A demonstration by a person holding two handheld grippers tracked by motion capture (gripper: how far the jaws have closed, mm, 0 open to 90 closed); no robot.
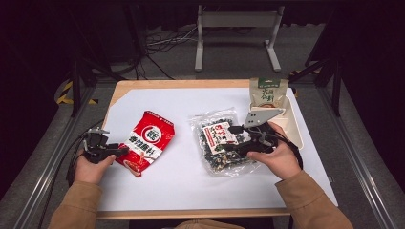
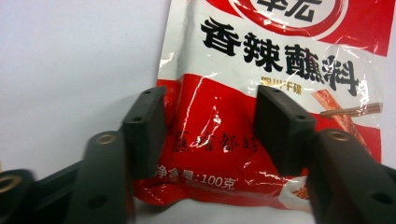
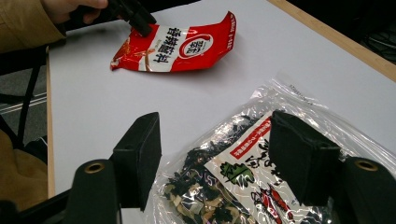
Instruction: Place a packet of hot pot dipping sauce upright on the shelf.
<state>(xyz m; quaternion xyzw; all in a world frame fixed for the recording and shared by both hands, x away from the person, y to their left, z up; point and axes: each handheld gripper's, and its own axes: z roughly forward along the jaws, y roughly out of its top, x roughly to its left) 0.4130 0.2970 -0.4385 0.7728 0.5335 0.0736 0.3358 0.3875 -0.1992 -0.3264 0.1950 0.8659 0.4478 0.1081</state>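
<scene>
Green snack pouch (image 1: 269, 92) upright in a beige tray (image 1: 295, 130), white table (image 1: 191, 186), cables on floor (image 1: 162, 43)

The high view looks forward and down from above my side of the white-topped wooden table (image 1: 157, 188), far enough to take in its whole top and the floor beyond. The left gripper view rides on my left gripper (image 2: 210, 126) and looks along its black jaws, very close on the glossy red-and-white sauce packet (image 2: 275, 60). The right gripper view rides on my right gripper (image 3: 215, 154), low over the clear bag of dark dried food (image 3: 233, 182), facing across the table. It shares the red packet (image 3: 175, 46) with both other views.
</scene>
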